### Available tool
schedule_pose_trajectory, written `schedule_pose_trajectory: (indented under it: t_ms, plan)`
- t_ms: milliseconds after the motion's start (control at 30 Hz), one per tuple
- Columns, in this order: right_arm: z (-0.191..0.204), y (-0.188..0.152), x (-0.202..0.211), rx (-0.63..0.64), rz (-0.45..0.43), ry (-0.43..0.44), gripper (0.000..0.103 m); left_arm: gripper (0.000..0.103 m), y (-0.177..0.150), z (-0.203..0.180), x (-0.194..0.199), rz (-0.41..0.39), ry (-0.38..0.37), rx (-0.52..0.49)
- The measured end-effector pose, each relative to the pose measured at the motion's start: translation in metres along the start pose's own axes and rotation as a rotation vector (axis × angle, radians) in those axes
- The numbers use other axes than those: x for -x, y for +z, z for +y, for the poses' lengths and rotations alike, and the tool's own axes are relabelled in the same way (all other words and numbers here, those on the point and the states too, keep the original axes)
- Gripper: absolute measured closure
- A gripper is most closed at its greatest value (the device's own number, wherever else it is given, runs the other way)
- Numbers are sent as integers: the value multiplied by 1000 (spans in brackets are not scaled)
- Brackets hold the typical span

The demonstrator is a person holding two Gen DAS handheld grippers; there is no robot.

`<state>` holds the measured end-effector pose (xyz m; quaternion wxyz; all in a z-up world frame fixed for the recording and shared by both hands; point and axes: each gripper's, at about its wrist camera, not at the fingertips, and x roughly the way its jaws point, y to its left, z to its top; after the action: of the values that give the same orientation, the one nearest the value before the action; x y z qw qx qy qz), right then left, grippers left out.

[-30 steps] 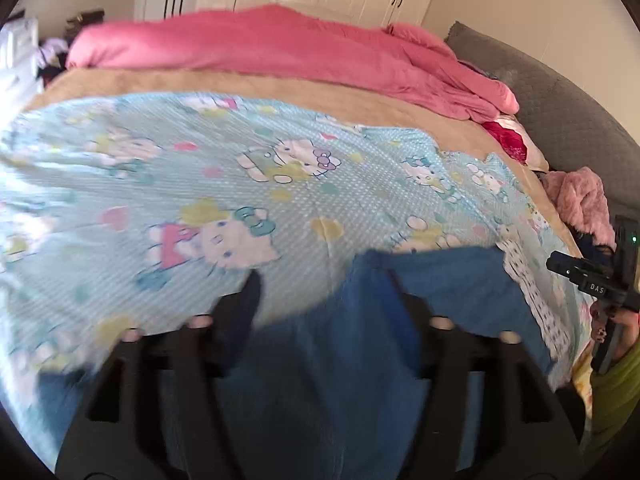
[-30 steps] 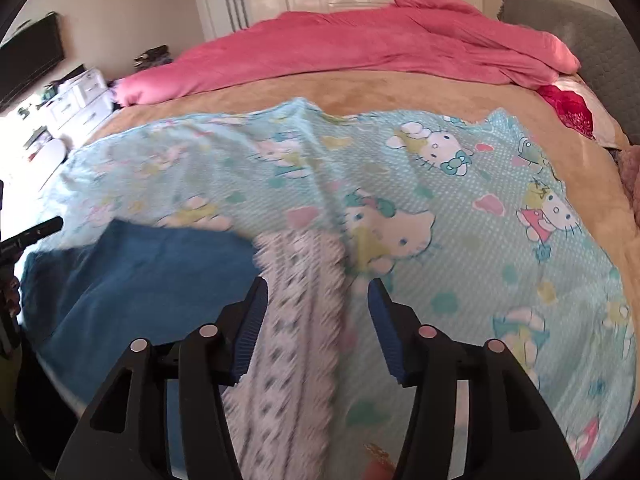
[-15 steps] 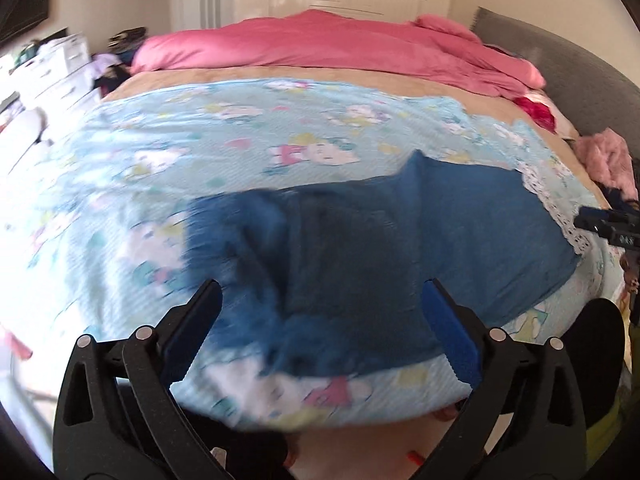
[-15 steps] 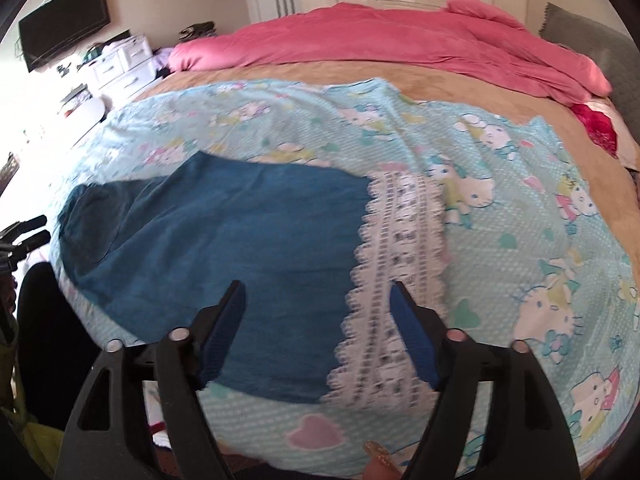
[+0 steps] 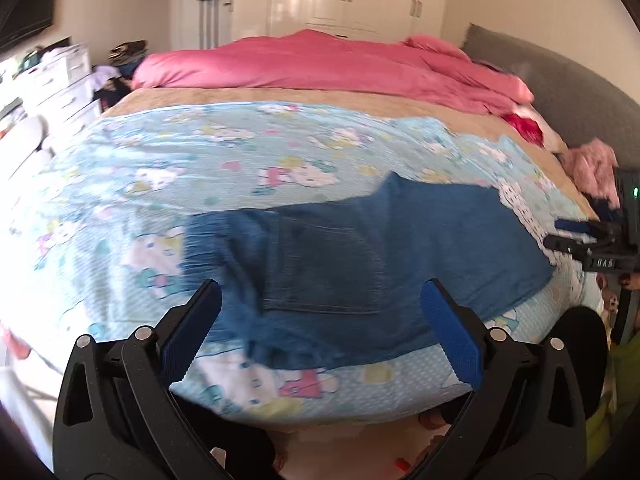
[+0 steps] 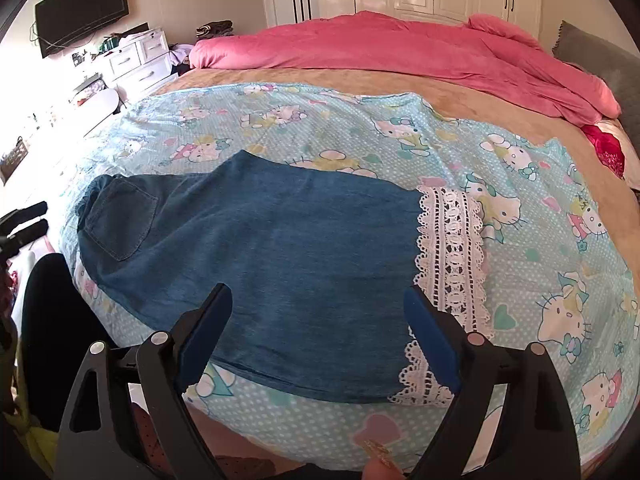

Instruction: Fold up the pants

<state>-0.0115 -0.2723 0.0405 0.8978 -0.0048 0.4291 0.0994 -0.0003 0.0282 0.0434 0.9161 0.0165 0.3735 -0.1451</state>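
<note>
A: Pants [image 6: 280, 264]? Material, position?

B: Blue denim, soft weave, lying flat across the near edge of the bed [image 6: 320, 76] on a pale blue cartoon-cat sheet [image 6: 560, 264]. Stitched patch pocket [image 6: 120, 220] at the waist end; white lace trim [image 6: 452, 256], scalloped and openwork, at the cuff end.

A: Hand-held grippers?

B: Left hand-held gripper [image 5: 320, 328] spread wide above the pocket end, holding nothing. Right hand-held gripper [image 6: 318, 336] also spread, empty, above the lace end. Rumpled pink blanket [image 6: 400, 48] lies at the far side.
</note>
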Motion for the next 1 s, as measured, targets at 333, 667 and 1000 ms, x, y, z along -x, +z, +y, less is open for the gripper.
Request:
schedule_pose_trajectory:
  t_ms: [333,667,1000]
  plan:
    - [3,4,-11,-15,48,-30,16,9,-3,-33,-62,115,-60,-37]
    - [-43,-25,-57,-36,274,-151,16,9,-31,-13,-96,236,-29,-29]
    - [-43,-23,-23,-58,177,-100,16,9,-13,3,-55,118,-116,62]
